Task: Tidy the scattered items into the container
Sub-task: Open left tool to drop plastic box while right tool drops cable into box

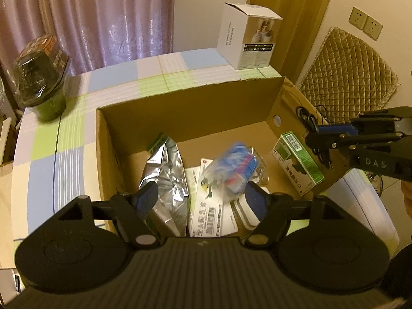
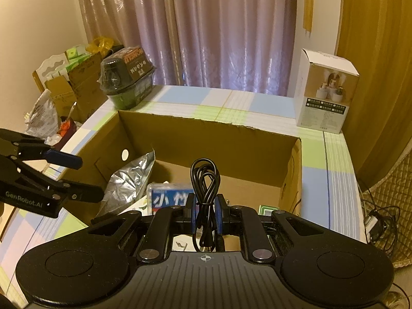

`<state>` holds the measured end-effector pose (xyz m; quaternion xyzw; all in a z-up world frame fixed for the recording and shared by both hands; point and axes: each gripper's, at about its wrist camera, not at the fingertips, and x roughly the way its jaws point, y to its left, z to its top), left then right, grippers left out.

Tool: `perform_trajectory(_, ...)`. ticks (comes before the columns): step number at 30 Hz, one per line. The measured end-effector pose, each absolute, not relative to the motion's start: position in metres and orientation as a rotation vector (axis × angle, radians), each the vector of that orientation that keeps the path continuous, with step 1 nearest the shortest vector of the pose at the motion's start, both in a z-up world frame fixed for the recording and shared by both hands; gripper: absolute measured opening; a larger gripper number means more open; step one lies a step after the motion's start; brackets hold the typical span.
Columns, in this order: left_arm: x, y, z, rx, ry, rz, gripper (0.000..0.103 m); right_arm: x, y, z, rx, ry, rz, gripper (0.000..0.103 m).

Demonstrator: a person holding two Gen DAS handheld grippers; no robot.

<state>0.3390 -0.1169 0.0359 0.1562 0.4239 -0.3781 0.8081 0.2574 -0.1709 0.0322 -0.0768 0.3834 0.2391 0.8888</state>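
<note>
- The right hand-held gripper (image 2: 205, 212) is clamping a bundled black cable (image 2: 204, 180), jaws pinched together on its tied middle, and is hanging just above the near edge of the cardboard box (image 2: 206, 134).
- The left hand-held gripper (image 1: 200, 200) is standing with its jaws apart over the box interior; a blue-and-white plastic packet (image 1: 231, 170) is showing blurred between and beyond the pads, so it is probably dropping free, though the blur is making that uncertain.
- Inside the box, a silver foil pouch (image 1: 167, 177) is leaning against the left wall, a flat white printed carton (image 1: 206, 211) is lying on the floor beside it, and a green-and-white carton (image 1: 298, 164) is resting against the right wall.
- Outside the box, on the checked counter (image 1: 64, 134), a dark wrapped tub (image 1: 41, 77) is sitting beyond the far left corner and a tall white carton (image 1: 247, 36) beyond the far right corner.
- Risk: the cable's loose loops are standing above the jaws and its plug ends are dangling below, so on release it could be snagging on the near wall or on a pad and spilling outside.
- Risk: both grippers are working over the same box and could be colliding.
- Count: two grippers, one box, one cable, one packet, one pouch, two cartons inside the box, two items left on the counter.
</note>
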Motion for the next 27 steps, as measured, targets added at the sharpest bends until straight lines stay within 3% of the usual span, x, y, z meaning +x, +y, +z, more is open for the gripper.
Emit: perform_trajectory(27,0.325,-0.11,0.035,0.336,0.909,-0.832,0.075,0.26,-0.161,0.043,-0.189,0.736,0.489,0.018)
